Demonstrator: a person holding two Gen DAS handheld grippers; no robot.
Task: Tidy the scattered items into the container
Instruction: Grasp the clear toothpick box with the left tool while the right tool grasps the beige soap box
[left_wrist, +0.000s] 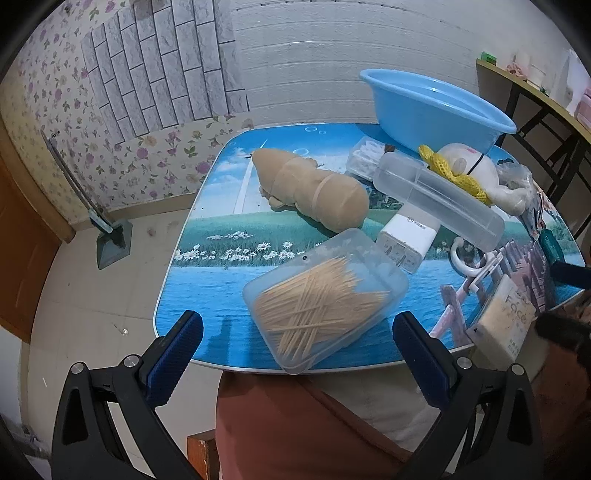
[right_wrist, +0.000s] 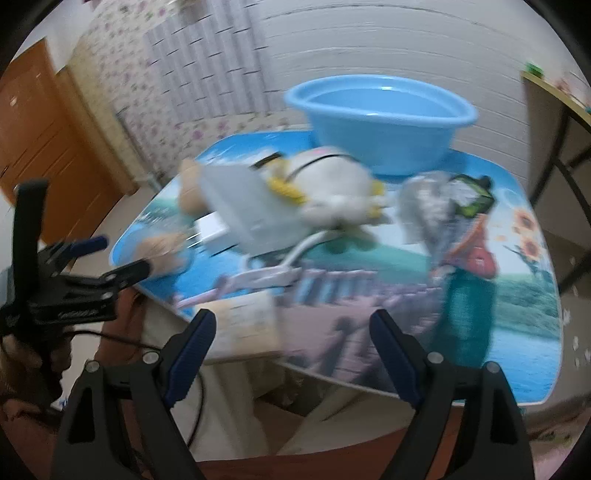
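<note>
A blue plastic basin stands at the table's far side; it also shows in the right wrist view. Scattered before it lie a clear box of toothpicks, a tan plush toy, a long clear case, a white charger, a white plush with yellow netting and a small beige box. My left gripper is open at the near edge, its jaws either side of the toothpick box. My right gripper is open and empty above the near edge, beside the beige box; that view is blurred.
The picture-printed table also holds a small clear tub, a white and pink clip and crinkled plastic bags. A dustpan stands on the floor at left. A dark shelf stands at right.
</note>
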